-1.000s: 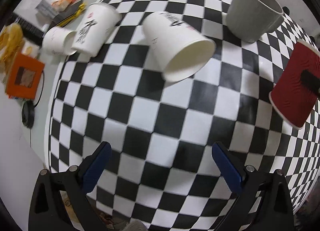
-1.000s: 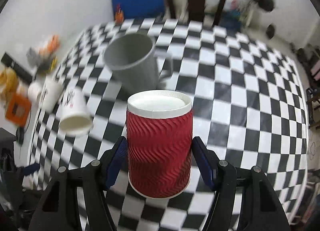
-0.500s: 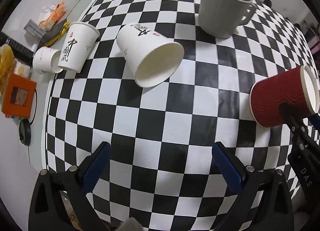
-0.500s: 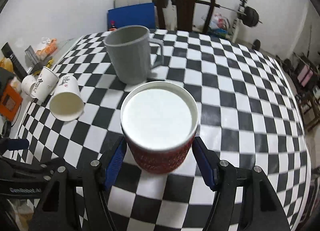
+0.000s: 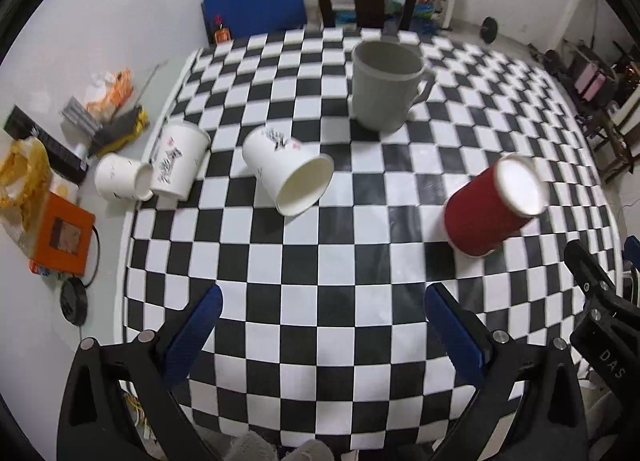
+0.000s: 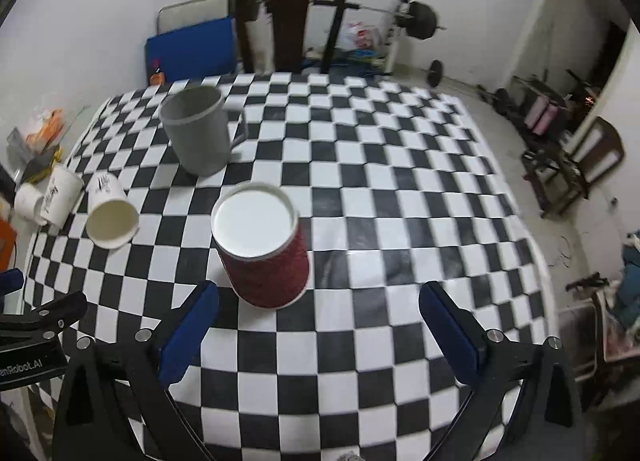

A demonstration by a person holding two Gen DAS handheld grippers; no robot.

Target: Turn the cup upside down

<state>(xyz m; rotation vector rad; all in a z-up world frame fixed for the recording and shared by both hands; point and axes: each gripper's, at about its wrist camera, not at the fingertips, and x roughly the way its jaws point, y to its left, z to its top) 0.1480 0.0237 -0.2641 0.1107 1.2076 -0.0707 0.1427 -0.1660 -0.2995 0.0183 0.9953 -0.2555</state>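
Red ribbed cup [image 6: 264,251] upside down on the checkered table [image 6: 400,221], white base up, near the grey mug [image 6: 198,129]; right gripper [image 6: 318,315] and left gripper [image 5: 320,325] both spread wide, gripping nothing.

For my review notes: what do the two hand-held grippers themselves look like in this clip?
Both look alike. The left hand-held gripper and the right hand-held gripper each have a black angular frame with silver screw heads and two flat blue finger pads. White lettering shows on their black bodies, partly cut off: "DAS" on the right one, "nRobot.AI" on the left. No cables or sleeves are visible.
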